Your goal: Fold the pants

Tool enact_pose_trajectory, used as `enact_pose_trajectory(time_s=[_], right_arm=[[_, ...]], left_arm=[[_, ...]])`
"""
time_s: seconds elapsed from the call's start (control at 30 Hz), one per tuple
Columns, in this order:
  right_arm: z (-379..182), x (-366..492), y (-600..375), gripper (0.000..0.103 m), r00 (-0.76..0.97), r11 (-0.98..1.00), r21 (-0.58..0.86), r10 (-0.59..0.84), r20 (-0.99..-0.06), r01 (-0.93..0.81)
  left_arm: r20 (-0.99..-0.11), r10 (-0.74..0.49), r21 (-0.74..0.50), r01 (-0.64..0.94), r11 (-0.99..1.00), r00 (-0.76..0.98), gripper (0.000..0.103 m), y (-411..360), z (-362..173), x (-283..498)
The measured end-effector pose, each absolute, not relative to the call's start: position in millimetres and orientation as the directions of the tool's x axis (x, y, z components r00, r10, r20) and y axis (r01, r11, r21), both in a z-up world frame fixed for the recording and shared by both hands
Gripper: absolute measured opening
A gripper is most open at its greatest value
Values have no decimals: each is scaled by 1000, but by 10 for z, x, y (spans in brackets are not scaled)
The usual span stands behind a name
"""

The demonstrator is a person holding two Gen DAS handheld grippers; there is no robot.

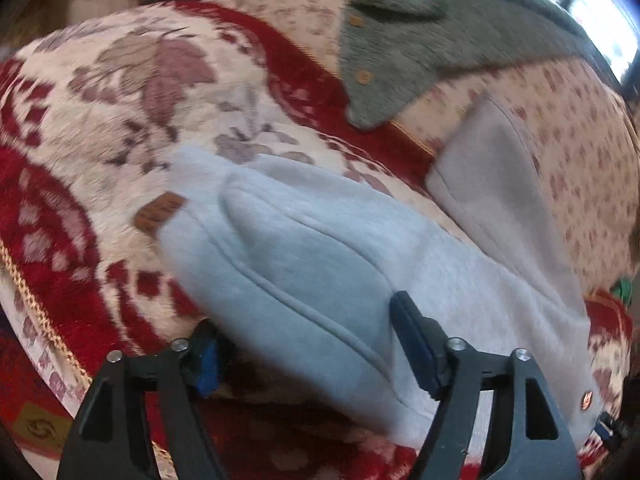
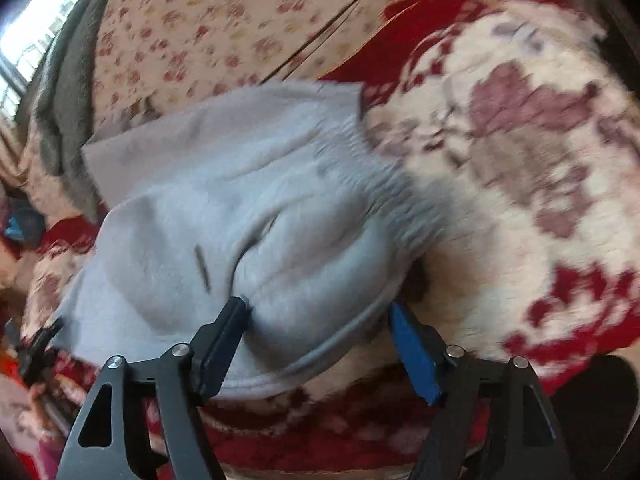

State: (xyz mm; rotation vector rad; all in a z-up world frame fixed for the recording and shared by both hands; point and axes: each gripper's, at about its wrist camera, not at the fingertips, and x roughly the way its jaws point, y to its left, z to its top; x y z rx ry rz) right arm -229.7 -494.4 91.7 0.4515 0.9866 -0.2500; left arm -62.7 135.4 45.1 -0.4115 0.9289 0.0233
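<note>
Fingers of both grippers stand spread, each pair straddling cloth without pinching it. We note the left gripper (image 1: 308,344) with one pad tucked under the near edge of the grey pants (image 1: 304,256) and the other lying on top, so a fold of fabric sits between them; the right gripper (image 2: 320,320) brackets a bunched ridge near the gathered waistband (image 2: 384,184) in the same way. Pants lie across the red-and-cream floral blanket (image 1: 132,80) of what looks like a bed, one part running to the far right over a small-print sheet (image 1: 572,168). A grey fleece garment (image 1: 440,28) with buttons lies farther back, apart from the pants. A leather patch (image 1: 160,216) marks the left edge. We judge the step in hand to be taking hold for a fold. To do it well: close both pairs fully on the layers, catch all thicknesses, lift evenly, and keep the blanket pile out of the bite. Both views are motion-blurred; seam detail uncertain.
</note>
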Motion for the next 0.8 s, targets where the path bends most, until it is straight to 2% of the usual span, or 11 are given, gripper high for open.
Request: enact_pose_trajectory(time_s=[0.07,0.13,0.27,0.37,0.47,0.5,0.53,0.63,0.7,0.77,0.8], right_arm=[[1079,-2255,-4890,79,556,900,189,-69,-829,393],[1237,-2182,-4788,81,595,925,180,-59,-802,335],[1288,-1852,-4294,83,617,961,235,98,-781,145],[1152,-1485,-3586,83,569,948,310,291,-769,-66],[967,-1200,-2899,83,500,920,329,393,-772,-215],[879,-1080,-2585,83,461,902,327,427,-778,-283],[801,-995,-2363,83,428,891,322,440,-790,-321],[582,-875,-1891,83,354,866,340,467,-810,-365],[457,-856,-1722,83,321,856,358,482,-816,-374],[379,-932,-1649,83,333,866,326,457,-825,-380],[391,-967,-1671,83,345,864,312,454,-821,-395]], left_arm=[[-773,-166,-369,-221,903,612,79,1456,445,-618],[-768,-176,-395,-240,887,615,80,1524,434,-584],[-761,-182,-451,-307,838,623,81,1704,409,-480],[-768,-206,-487,-345,802,606,81,1806,328,-365],[-786,-203,-481,-372,794,584,79,1863,216,-264],[-785,-197,-471,-358,806,587,63,1861,222,-238],[-792,-172,-432,-338,836,586,41,1845,255,-207],[-790,-119,-364,-303,880,602,24,1887,329,-193],[-805,-113,-358,-326,875,582,24,1959,269,-203],[-821,-97,-337,-341,878,562,31,1999,201,-223],[-826,-78,-321,-351,880,559,46,2010,205,-240]])
